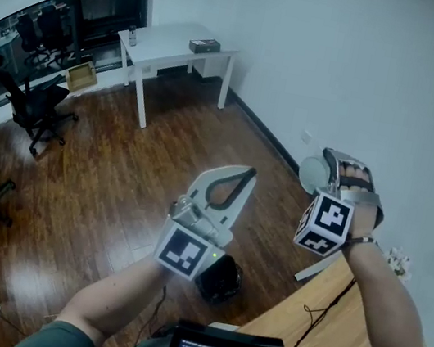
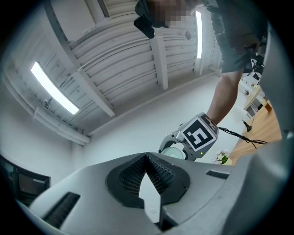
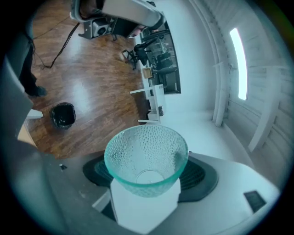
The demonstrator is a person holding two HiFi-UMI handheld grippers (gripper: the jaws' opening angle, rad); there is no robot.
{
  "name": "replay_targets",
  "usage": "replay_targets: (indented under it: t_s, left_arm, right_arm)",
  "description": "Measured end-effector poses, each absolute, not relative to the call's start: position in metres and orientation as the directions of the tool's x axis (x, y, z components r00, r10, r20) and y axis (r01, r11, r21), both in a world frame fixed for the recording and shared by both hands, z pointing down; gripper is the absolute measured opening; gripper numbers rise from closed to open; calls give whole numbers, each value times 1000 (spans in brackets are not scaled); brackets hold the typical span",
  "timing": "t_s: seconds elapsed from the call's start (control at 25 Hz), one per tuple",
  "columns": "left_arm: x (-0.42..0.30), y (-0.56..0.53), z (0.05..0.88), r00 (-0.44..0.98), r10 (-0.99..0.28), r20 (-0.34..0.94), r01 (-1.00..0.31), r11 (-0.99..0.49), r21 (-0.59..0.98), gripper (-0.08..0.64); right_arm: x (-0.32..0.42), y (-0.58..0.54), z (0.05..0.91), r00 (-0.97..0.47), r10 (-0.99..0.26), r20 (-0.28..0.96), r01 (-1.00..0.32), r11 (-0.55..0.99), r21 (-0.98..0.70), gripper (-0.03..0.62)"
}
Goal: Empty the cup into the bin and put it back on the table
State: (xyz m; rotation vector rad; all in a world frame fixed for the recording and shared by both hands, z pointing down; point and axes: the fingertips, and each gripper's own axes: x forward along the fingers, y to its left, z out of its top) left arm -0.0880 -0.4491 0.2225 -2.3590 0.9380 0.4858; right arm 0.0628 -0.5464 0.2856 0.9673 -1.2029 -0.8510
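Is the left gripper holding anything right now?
No, the left gripper has its jaws closed tip to tip with nothing between them.

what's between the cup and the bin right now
Nothing but bare wooden floor: in the right gripper view, the stretch from the held cup to the black bin shows only floorboards.

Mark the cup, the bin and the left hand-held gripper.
cup (image 3: 146, 153): right gripper view, dimpled inner wall.
bin (image 3: 63, 115): right gripper view, black liner.
left hand-held gripper (image 1: 248, 174): head view, where the closed fingertips meet.
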Motion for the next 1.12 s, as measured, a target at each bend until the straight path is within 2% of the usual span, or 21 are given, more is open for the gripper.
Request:
replay_targets:
  t_s: [0.36, 0.52, 0.84, 1.12]
  left_arm:
    - [-80, -454, 225, 706, -517, -484, -701, -606, -375, -8]
    - [-79, -453, 228, 702, -517, -491, -701, -625, -344, -6]
    - [-69, -446, 223, 692, -500, -521, -695, -656, -294, -6]
    - [-63, -438, 236, 711, -507, -488, -683, -663, -306, -6]
  right_arm:
    - [72, -545, 302, 127, -890, 438, -172, 415, 893, 392]
    - [73, -537, 313, 74, -874, 480, -303, 439, 846, 393]
    - [83, -521, 346, -134, -800, 585, -684, 502, 529, 393]
    - [79, -503, 355, -297, -781, 550, -813, 508, 283, 393]
